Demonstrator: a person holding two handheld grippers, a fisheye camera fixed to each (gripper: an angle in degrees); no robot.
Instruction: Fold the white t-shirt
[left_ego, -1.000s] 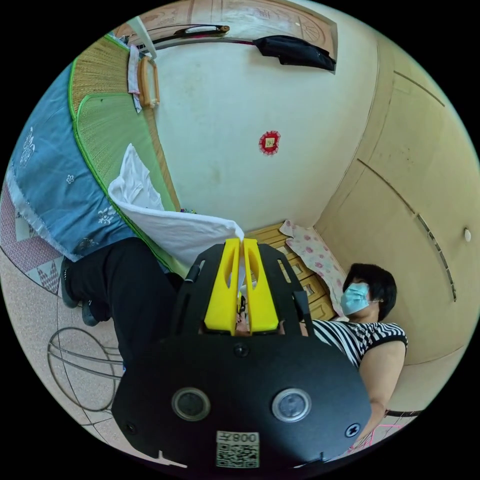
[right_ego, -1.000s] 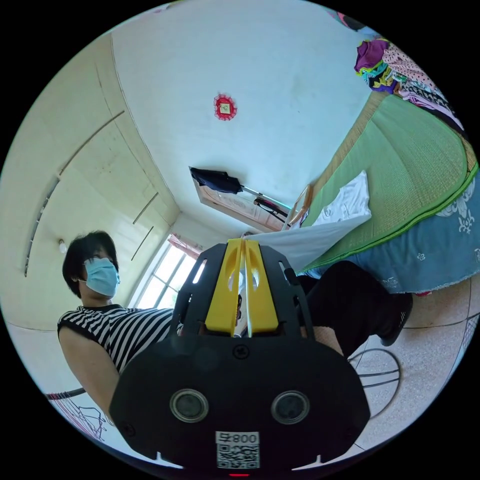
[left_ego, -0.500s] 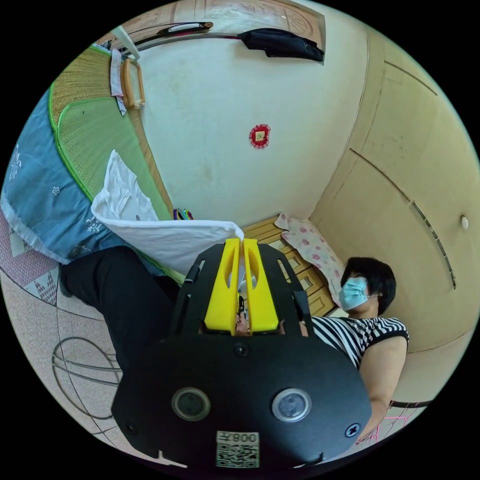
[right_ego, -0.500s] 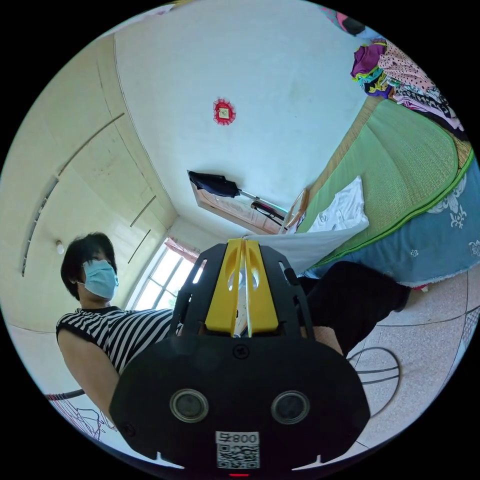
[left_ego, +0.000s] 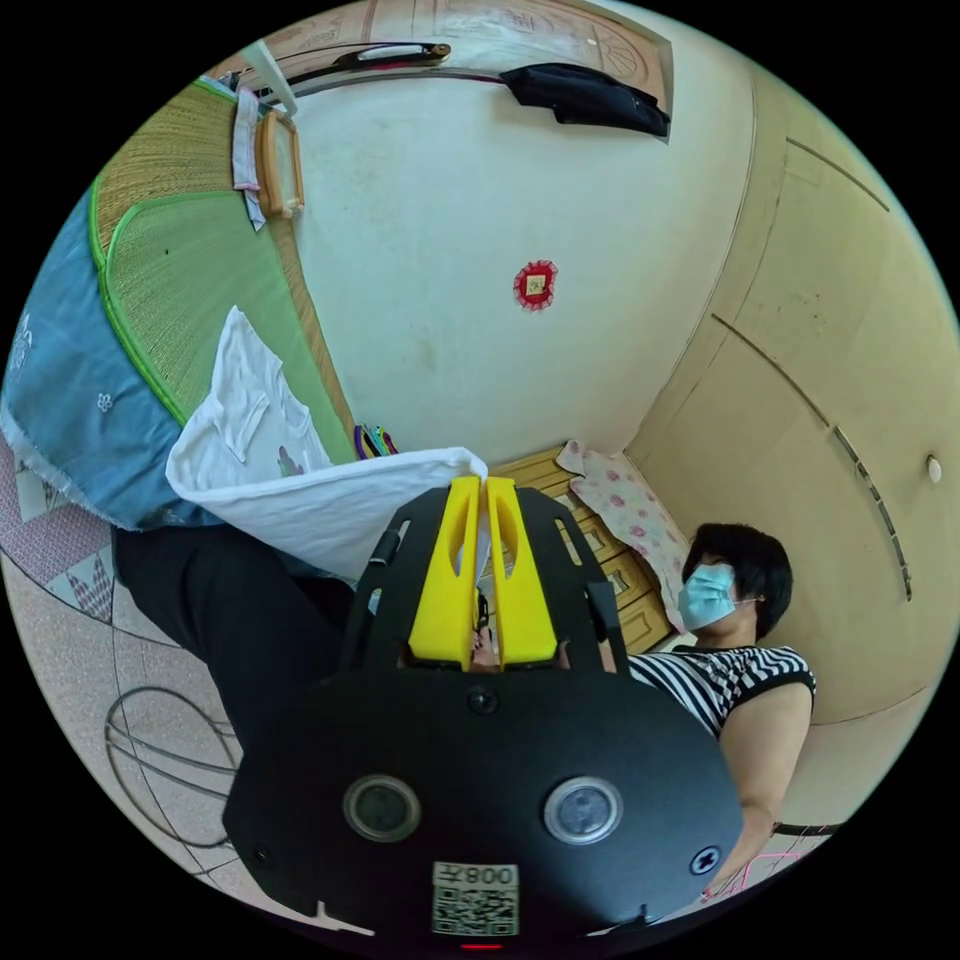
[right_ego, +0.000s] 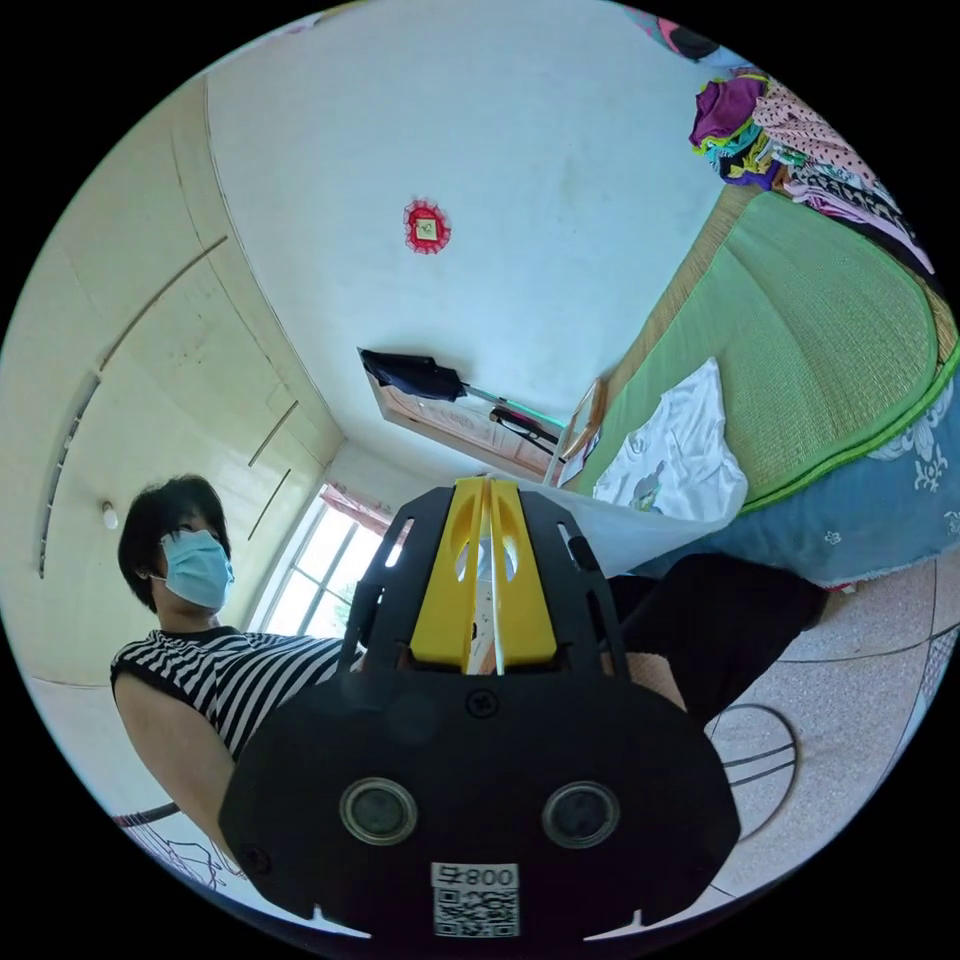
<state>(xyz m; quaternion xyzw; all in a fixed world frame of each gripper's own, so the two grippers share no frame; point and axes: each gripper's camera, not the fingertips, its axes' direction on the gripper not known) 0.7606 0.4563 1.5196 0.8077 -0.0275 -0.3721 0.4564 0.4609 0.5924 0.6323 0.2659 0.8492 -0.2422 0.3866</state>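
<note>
1. Left gripper view: white t-shirt (left_ego: 262, 440) lies partly on the green mat (left_ego: 170, 290) of the bed, its near edge lifted off and stretched toward the camera; a small print shows on the front.
2. Left claw (left_ego: 483, 487): yellow jaws closed, pinching the shirt's edge.
3. Right gripper view: right claw (right_ego: 483, 487) likewise clamped on white fabric.

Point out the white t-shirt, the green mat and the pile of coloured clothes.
white t-shirt (left_ego: 250, 420): left gripper view, flat part on the bed.
green mat (right_ego: 820, 340): right gripper view, bare woven surface.
pile of coloured clothes (right_ego: 770, 130): right gripper view, middle of the heap.
</note>
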